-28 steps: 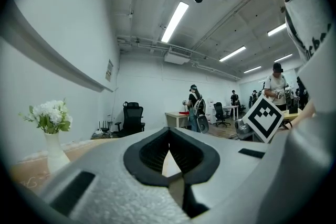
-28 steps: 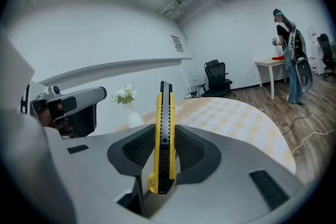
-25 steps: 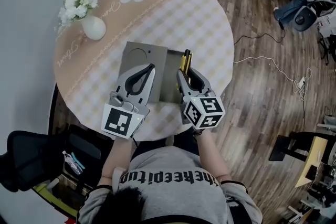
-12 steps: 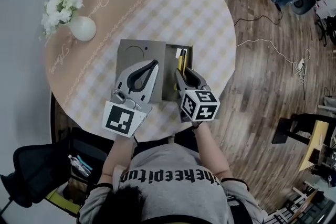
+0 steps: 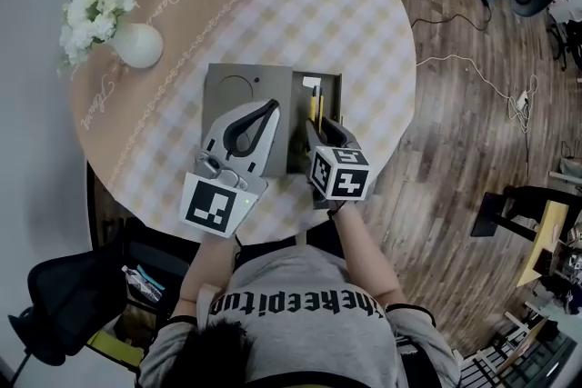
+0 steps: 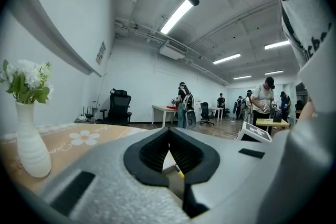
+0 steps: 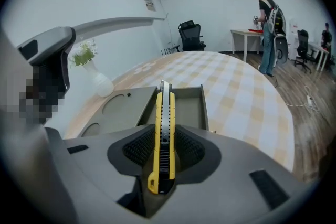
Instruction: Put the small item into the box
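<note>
From above, our left hand-held gripper [image 5: 268,107] hangs over the flat grey lid [image 5: 232,84] of an open box [image 5: 337,91] on the round, checked desk [image 5: 350,4]. Our right hand-held gripper [image 5: 320,130] points a yellow utility knife [image 5: 315,104] over the box's tray. A vase of white flowers [image 5: 136,45] stands well apart, at the far left.

In the left gripper view, our jaws are pressed together with nothing between them. The vase [image 6: 29,141] is at the left.

In the right gripper view, our jaws are clamped on the knife [image 7: 164,113]. Its far end reaches out above the tray [image 7: 189,105]; we cannot tell whether it touches.
</note>
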`<state>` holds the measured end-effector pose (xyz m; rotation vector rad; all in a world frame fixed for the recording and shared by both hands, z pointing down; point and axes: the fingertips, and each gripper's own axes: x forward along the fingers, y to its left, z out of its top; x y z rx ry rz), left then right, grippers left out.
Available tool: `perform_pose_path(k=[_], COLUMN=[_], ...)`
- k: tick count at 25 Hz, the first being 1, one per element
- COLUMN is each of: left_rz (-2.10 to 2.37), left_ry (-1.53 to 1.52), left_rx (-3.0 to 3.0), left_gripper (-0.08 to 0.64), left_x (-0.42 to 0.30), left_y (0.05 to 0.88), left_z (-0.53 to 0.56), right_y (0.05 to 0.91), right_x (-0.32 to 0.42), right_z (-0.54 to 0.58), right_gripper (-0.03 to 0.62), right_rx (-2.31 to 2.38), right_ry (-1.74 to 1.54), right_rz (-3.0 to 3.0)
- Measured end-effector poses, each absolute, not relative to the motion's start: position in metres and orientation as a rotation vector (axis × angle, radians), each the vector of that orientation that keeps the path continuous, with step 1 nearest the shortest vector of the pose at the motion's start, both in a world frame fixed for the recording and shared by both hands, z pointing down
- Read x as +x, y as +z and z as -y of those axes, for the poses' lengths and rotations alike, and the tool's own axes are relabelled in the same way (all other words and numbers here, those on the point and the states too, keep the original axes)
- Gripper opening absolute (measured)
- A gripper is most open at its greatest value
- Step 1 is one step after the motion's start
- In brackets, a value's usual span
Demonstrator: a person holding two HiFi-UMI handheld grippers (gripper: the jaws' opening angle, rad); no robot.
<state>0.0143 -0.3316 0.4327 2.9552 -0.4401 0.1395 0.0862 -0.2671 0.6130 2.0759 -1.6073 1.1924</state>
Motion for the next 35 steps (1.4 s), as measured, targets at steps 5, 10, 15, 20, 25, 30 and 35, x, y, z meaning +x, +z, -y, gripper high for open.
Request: perform_pose_path(k=[5, 10, 15, 20, 25, 30, 35], left_rz=[0.421, 0.403, 0.404, 0.400, 0.399, 0.406, 0.413], left_ry=[0.136, 0.128, 0.117, 0.108, 0.099, 0.089, 0.078], left_rx=[2.949, 2.943, 2.934, 2.930, 2.924, 2.917, 2.917], left_gripper=[0.015, 0.015, 0.015, 0.015, 0.015, 0.015, 0.015], left_x=[0.013, 0.012, 0.007, 0.005, 0.001, -0.003, -0.007], left_y=[0.436, 0.438, 0.439, 0.437, 0.437, 0.438, 0.437], left_z=[0.334, 0.336, 0.339, 0.341, 0.343, 0.345, 0.347], right_y=[0.623, 0.633, 0.641, 0.647, 0.648, 0.650, 0.648], right_x=[0.085, 0.085, 0.083, 0.082, 0.083, 0.081, 0.081], right_z=[0.268, 0.267, 0.268, 0.266, 0.271, 0.271, 0.272], right_gripper=[0.120, 0.120, 0.120, 0.120, 0.120, 0.120, 0.121], right_rx=[2.032, 1.987, 1.926, 1.883, 1.821, 1.803, 1.808], right_ry=[1.190, 1.190, 1.197, 1.212, 1.156, 1.141, 1.122], right_rz=[1.509, 1.410, 1.340, 1.292, 1.270, 1.263, 1.267])
